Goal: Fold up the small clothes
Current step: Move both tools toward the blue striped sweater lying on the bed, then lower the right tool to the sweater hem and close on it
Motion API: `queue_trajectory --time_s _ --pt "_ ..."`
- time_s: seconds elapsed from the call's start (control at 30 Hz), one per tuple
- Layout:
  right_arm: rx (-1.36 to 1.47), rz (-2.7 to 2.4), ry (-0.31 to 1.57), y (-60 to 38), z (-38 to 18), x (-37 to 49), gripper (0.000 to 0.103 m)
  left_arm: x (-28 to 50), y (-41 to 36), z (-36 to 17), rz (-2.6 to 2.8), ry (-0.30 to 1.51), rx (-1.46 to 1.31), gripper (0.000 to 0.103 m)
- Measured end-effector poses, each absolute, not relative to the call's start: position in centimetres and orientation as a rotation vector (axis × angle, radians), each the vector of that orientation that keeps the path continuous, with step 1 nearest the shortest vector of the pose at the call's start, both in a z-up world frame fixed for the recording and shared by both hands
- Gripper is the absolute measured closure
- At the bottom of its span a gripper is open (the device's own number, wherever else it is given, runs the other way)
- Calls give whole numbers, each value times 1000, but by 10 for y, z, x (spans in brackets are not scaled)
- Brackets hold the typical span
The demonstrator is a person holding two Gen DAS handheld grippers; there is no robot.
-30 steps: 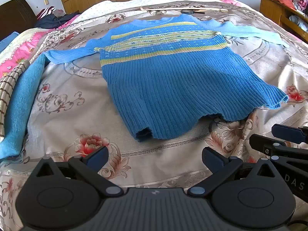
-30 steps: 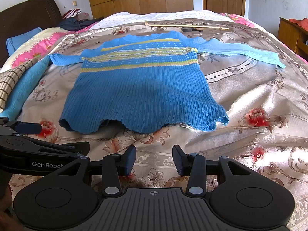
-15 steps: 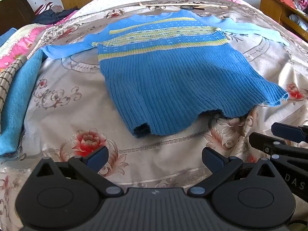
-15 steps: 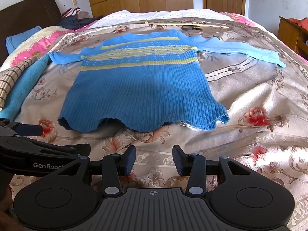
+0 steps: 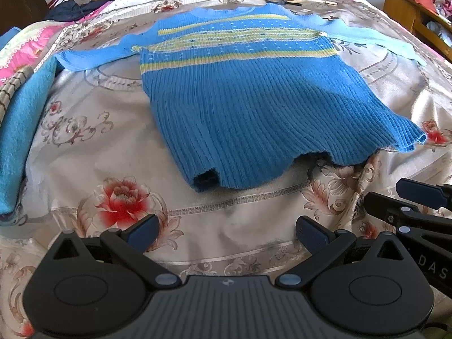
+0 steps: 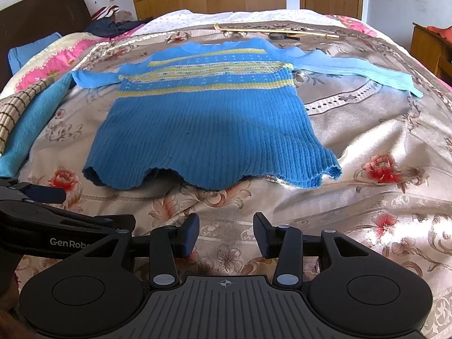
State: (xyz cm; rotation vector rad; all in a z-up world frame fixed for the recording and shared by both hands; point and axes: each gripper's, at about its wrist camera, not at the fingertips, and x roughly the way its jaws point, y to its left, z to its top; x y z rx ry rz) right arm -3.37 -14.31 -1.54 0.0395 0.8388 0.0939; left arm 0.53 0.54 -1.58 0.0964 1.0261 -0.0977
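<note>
Left wrist view: a blue knitted sweater (image 5: 254,107) with yellow stripes lies flat on a floral bedspread (image 5: 84,147), sleeves spread to both sides, its hem nearest the camera. The left gripper (image 5: 226,233) hovers just short of the hem, fingers wide apart and empty. In the right wrist view, the right gripper (image 6: 226,236) is about half open, holding nothing. At the bed's far right, a wooden cabinet (image 5: 418,14) holds bunched clothes on its shelves.
</note>
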Motion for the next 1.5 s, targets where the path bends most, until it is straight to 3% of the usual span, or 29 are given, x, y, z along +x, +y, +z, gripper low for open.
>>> queue_trajectory --time_s 0.83,1.13,1.27,1.5 --pt "41 109 863 -143 -20 -26 61 13 9 -21 -121 1057 72 0" --pt "58 106 857 -147 -18 -24 61 12 28 -11 -87 1041 66 8" --pt "64 105 850 -151 -15 -21 61 16 37 -12 -86 1059 54 22" --pt "-17 128 820 -146 -11 -12 61 30 52 -9 -46 1003 21 25"
